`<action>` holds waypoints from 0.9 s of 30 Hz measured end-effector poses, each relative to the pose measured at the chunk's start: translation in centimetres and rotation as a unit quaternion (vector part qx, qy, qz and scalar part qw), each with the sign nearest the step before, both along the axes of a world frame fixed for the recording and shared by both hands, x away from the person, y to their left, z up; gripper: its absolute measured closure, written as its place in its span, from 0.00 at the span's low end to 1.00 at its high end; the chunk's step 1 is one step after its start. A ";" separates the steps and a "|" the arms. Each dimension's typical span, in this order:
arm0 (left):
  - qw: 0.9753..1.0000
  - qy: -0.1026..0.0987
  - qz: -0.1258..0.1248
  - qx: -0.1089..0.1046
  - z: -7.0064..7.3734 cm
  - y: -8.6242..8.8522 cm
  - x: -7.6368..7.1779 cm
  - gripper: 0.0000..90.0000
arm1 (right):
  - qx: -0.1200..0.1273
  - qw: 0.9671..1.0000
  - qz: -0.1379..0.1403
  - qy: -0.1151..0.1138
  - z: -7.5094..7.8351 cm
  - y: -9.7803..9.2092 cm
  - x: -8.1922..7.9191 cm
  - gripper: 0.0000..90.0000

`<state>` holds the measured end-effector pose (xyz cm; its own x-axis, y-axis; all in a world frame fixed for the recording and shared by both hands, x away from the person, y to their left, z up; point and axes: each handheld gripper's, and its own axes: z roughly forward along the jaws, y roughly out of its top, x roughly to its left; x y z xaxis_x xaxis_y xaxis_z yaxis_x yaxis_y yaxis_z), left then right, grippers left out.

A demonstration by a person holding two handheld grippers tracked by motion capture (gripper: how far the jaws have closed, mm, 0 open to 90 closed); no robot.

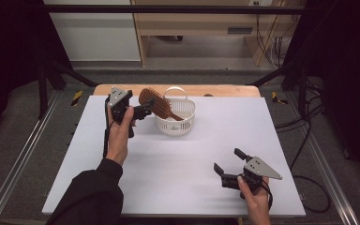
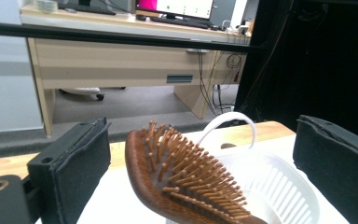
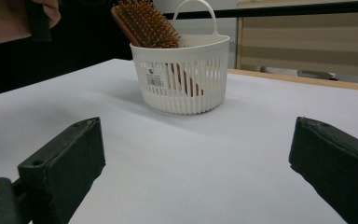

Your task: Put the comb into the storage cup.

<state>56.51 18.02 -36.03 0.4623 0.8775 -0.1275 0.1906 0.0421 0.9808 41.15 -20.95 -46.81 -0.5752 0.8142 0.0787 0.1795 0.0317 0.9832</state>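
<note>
A brown wooden hairbrush (image 1: 157, 102) stands handle-down in a small white slotted basket (image 1: 180, 123) at the back middle of the table. Its bristled head leans out over the basket's left rim. My left gripper (image 1: 145, 108) is open just left of the head. In the left gripper view the hairbrush (image 2: 182, 177) lies between the wide-apart jaws, touching neither, with the basket (image 2: 279, 186) behind it. My right gripper (image 1: 226, 159) is open and holds nothing at the near right of the table. It faces the basket (image 3: 186, 79) and hairbrush (image 3: 144, 23) from a distance.
The white table top (image 1: 178, 159) stretches between the two grippers. A wooden strip (image 1: 225, 90) runs along its far edge. Beyond it are a desk (image 2: 121, 60), floor cables and black frame bars (image 1: 168, 8). The basket has a looped handle (image 1: 175, 90).
</note>
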 end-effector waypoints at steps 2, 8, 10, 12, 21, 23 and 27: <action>1.000 -0.005 -0.003 0.007 0.4 0.1 -0.3 0.04 | -0.002 1.000 0.000 0.000 0.0 0.0 0.0 0.04; 1.000 -0.002 -0.006 0.015 0.9 0.4 -1.2 0.04 | -0.002 1.000 0.001 0.001 0.0 0.1 0.0 0.04; 1.000 0.000 -0.003 0.021 1.0 0.4 -1.5 0.03 | -0.002 1.000 0.002 0.001 0.0 0.1 0.0 0.04; 1.000 0.000 -0.001 0.025 1.1 0.5 -1.8 0.03 | -0.003 1.000 0.004 0.000 0.0 0.2 -0.1 0.03; 0.999 0.000 -0.026 0.034 2.2 0.9 -3.3 0.02 | -0.007 1.000 0.003 0.004 -0.2 0.3 0.0 0.03; 0.999 0.000 -0.030 0.035 2.3 1.1 -3.7 0.02 | -0.010 1.000 0.002 0.002 -0.2 0.3 -0.1 0.03; 0.999 0.000 -0.033 0.031 2.4 1.7 -4.6 0.02 | -0.016 1.000 0.001 0.003 -0.2 0.2 -0.1 0.03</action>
